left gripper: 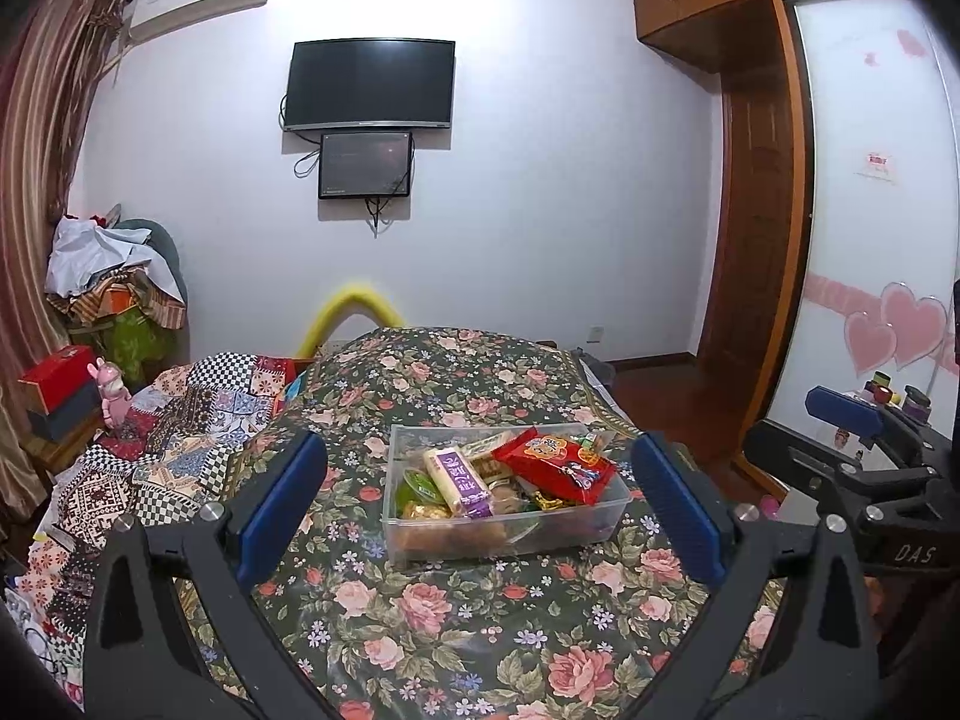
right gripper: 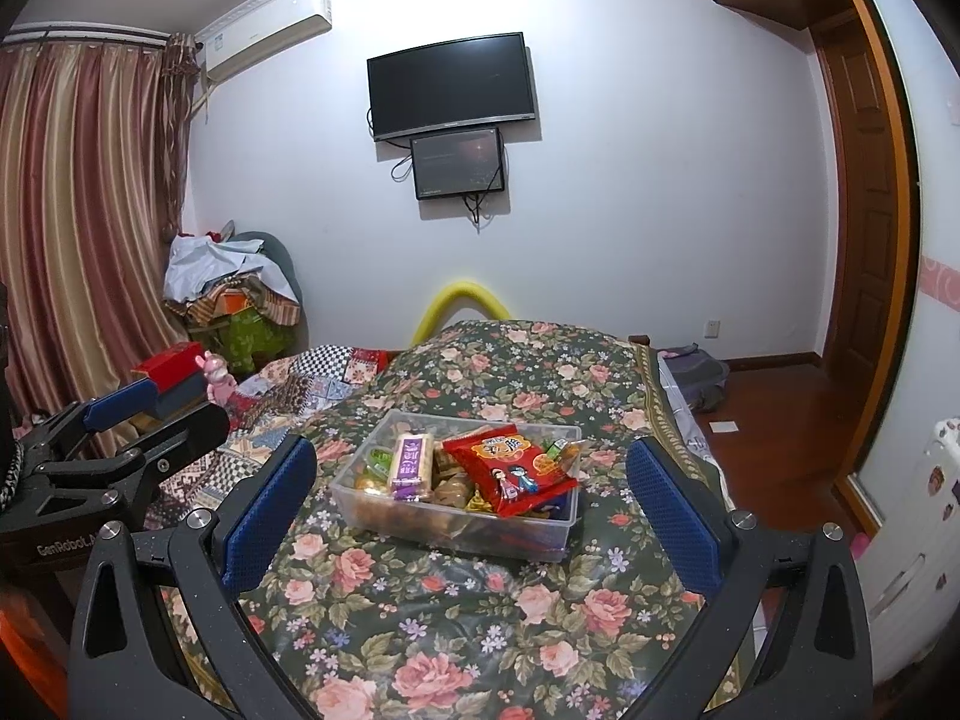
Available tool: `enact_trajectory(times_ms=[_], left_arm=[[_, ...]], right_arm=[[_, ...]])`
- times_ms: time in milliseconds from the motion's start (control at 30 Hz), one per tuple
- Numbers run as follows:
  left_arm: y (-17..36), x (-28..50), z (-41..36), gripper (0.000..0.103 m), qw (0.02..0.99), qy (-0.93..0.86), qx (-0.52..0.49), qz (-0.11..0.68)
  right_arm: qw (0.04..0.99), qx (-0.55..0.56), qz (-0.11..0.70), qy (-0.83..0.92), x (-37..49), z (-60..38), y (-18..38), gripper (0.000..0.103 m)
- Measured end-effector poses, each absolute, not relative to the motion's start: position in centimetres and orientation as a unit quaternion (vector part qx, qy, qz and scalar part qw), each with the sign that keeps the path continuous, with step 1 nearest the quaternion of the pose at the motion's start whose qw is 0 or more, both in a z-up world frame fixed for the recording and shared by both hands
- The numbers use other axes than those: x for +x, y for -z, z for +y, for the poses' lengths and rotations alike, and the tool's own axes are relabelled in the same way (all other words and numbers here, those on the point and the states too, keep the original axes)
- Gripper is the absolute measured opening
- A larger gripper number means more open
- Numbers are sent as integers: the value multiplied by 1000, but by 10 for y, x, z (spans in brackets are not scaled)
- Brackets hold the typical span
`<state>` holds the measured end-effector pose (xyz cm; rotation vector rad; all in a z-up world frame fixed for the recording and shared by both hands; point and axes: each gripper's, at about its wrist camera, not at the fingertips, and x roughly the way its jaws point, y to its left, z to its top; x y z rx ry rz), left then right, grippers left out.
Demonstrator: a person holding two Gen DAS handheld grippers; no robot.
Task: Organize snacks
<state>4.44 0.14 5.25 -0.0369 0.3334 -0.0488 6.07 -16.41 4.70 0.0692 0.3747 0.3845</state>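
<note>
Snacks fill a clear plastic box (left gripper: 507,531) that stands on the bed, on a dark floral cover (left gripper: 456,648). On top of the pile lies a red packet (left gripper: 555,465) with cartoon figures, toward the right side of the box. To its left lies a pale yellow bar with a purple label (left gripper: 457,477). Near the left wall of the box I see a green jelly cup (left gripper: 420,489) and a gold-wrapped sweet (left gripper: 423,510). Smaller wrapped pieces lie under these, but I cannot tell what they are.

My left tool (left gripper: 480,501) hangs above the near part of the bed with its blue pads wide apart, and it holds nothing. The box stands between the two pads in this view, a little farther away and not touching them. My right tool (right gripper: 474,507) is also spread wide and holds nothing; it points at the same box (right gripper: 456,531) from the right side.

Left of the floral cover lies a patchwork quilt (left gripper: 180,450). On the far wall hangs a dark television (left gripper: 369,84).
</note>
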Motion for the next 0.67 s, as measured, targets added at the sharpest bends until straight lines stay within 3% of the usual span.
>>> enact_trajectory(times_ms=[667], left_arm=[[-48,44,2,103,983,37,-23,176]], right_arm=[[964,29,183,-190,62,-163,-47,103]])
